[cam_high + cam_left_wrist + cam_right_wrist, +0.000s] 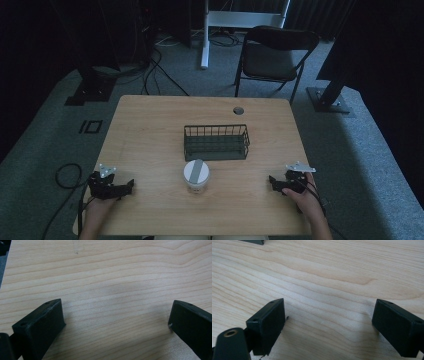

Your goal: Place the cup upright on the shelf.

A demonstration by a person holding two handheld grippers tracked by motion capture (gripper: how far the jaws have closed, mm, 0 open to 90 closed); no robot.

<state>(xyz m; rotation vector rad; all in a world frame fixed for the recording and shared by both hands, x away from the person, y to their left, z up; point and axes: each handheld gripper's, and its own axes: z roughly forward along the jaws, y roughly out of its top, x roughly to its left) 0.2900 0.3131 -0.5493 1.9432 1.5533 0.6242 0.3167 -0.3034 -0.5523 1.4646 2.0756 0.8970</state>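
- Here the left gripper (131, 187) rests low at the near left part of the wooden bench (150, 130), held in the person's left hand (97, 207), its jaws pointing toward the middle of the bench.
- In the left gripper view its two black jaws stand wide apart, released, with bare wood grain between them and nothing held.
- The right gripper (271, 181) sits at the near right part of the bench in the person's right hand (307, 197), jaws pointing inward toward the middle.
- In the right gripper view its jaws are likewise spread and released, with bare wood between them; a dark corner of the basket (253, 241) shows at the top edge.
- A white cup (196, 177) with a grey and white lid stands upright near the front middle of the bench, between the two grippers and well apart from each.
- Just beyond the cup, close to it but not touching, stands a dark green wire basket (216, 142), long side facing the person, about at the centre of the bench.
- A small round cable hole (238, 110) sits in the bench near its far edge.
- Beyond the bench, on the grey carpet, stands a dark folding chair (275, 55); cables trail across the floor at the far left.
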